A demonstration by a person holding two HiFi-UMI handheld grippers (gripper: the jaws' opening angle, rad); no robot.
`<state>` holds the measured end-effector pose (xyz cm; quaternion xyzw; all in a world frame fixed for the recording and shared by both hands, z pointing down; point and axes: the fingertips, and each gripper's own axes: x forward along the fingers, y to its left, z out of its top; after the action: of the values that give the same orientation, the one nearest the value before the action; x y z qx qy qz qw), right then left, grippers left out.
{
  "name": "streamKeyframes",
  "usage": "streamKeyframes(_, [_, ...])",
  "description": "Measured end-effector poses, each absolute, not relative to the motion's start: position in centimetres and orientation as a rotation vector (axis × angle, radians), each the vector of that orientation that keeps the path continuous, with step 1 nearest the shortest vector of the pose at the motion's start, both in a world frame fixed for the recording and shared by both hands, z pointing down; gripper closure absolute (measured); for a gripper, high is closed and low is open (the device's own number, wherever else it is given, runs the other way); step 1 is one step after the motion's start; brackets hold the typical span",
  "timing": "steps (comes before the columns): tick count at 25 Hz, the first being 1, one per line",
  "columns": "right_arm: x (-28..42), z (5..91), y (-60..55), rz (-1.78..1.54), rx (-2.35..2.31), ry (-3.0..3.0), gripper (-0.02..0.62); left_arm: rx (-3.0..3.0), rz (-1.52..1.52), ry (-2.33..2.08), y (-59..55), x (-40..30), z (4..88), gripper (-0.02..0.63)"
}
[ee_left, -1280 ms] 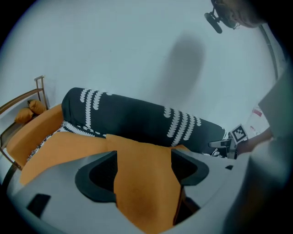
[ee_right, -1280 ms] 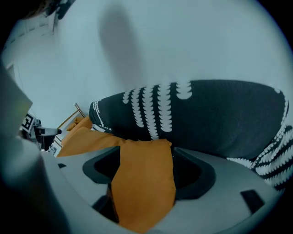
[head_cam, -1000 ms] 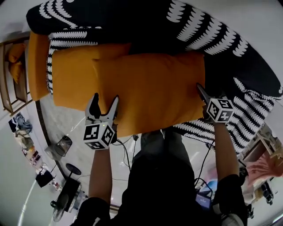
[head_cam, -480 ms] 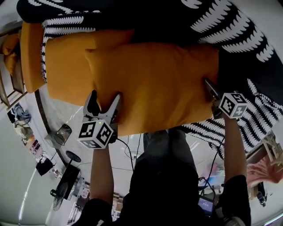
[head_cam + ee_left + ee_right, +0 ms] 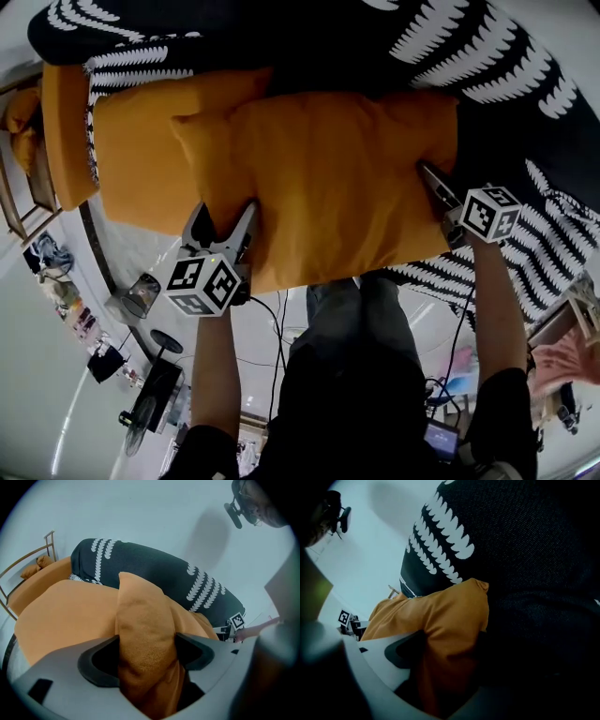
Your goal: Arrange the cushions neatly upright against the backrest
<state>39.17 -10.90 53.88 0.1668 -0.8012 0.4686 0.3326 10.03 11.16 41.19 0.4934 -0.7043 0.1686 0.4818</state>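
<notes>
A large orange cushion (image 5: 328, 187) hangs in front of the sofa's black backrest with white leaf print (image 5: 328, 47). My left gripper (image 5: 225, 223) is shut on the cushion's lower left corner. In the left gripper view the orange fabric (image 5: 140, 634) fills the gap between the jaws. My right gripper (image 5: 434, 190) is shut on the cushion's right edge (image 5: 445, 620), close to the black cover (image 5: 525, 550). Both pairs of jaws have just been closing, with the cushion between them. A second orange cushion (image 5: 141, 159) lies behind it to the left.
An orange pad (image 5: 61, 131) lies on a rail-framed seat (image 5: 28, 559) at the far left. Below the sofa, on the floor, are a standing fan (image 5: 141, 417), cables (image 5: 277, 328) and the person's legs (image 5: 347, 375). Pink cloth (image 5: 562, 366) lies at the lower right.
Both grippers have sunk a little with the cushion held between them. The cushion's left corner now reaches further left over the second cushion. The right gripper has rolled slightly.
</notes>
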Motion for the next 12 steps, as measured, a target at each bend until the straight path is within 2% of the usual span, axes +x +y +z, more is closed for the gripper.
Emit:
streamKeyframes(2, [38.6,52.8,-10.3,1.178,0.439,-2.117,0.261,1.230,0.420,-1.715,11.3,10.2,40.4,0.313])
streamKeyframes(4, [38.1,51.7,-9.6,1.132,0.443,-2.140,0.310,1.255,0.422,-1.724,11.8,10.1,39.5,0.360])
streamKeyframes(7, [39.3,50.1,-8.9,1.101,0.482,-2.192,0.357,1.300,0.400,-1.747,12.0,11.4,38.3,0.376])
streamKeyframes(12, [42.0,46.9,-6.8,1.082,0.624,-2.266,0.390,1.421,0.349,-1.748,12.3,13.3,36.2,0.388])
